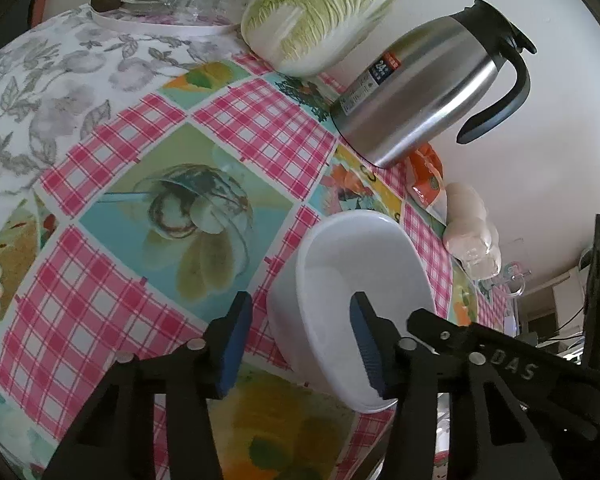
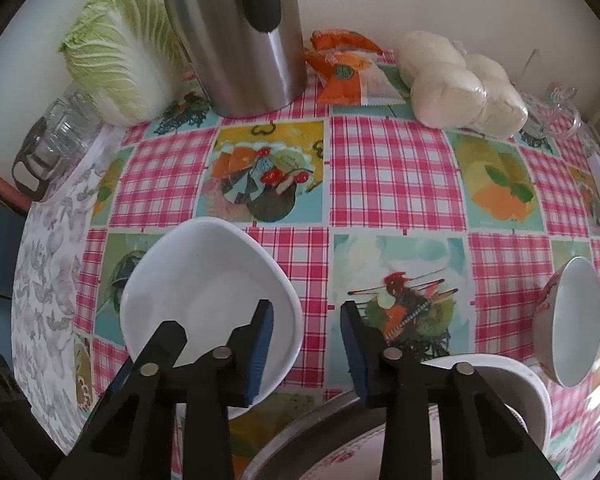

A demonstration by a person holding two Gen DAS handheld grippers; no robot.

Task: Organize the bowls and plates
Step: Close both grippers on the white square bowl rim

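White, rounded-square bowl (image 1: 352, 304) straddled by open left tool (image 1: 300, 344).

Right gripper (image 2: 306, 344) at bottom centre, jaws apart w/ nothing between them. Its left blue pad overlaps the rim of a white squarish bowl (image 2: 208, 292) at lower left – touching or just above, can't tell. Patterned bowl (image 2: 572, 320) at right edge, tilted on its side. Bottom right: white bowl rim (image 2: 516, 384) – beside a floral plate (image 2: 340, 456). Kettle (image 2: 240, 36) and cabbage (image 2: 120, 64) up top.
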